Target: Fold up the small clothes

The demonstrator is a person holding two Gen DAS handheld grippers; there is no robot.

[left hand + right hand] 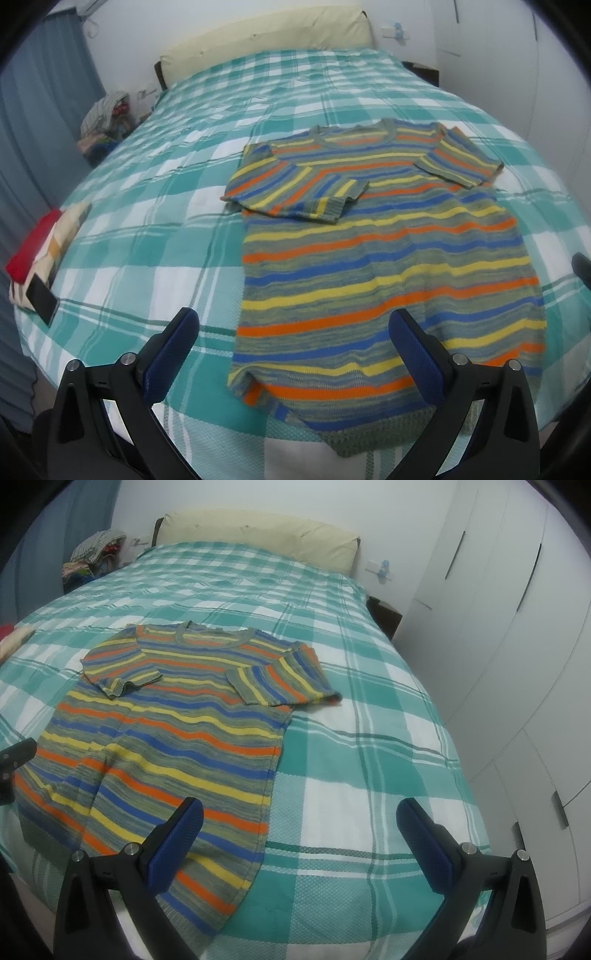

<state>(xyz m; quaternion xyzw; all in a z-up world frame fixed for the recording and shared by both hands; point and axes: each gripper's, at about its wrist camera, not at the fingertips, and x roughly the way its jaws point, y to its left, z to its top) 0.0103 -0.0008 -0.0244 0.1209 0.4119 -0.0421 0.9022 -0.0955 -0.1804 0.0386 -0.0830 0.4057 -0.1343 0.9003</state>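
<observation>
Both sleeves lie folded in on the sweater [388,258]; left gripper [295,345] and right gripper [301,834], fingers spread and empty, should pinch the hem corners evenly.

Two hand-held grippers, each seen from its own wrist camera. The left gripper [295,328] has its two black arms spread wide, the blue textured pads [417,354] far apart with nothing between them. The right gripper [301,819] is spread the same way, its blue pads [177,840] wide apart and gripping nothing. Both point forward and slightly downward. A dark edge of the left gripper shows at the left border of the right camera's view, so the two are side by side.
</observation>
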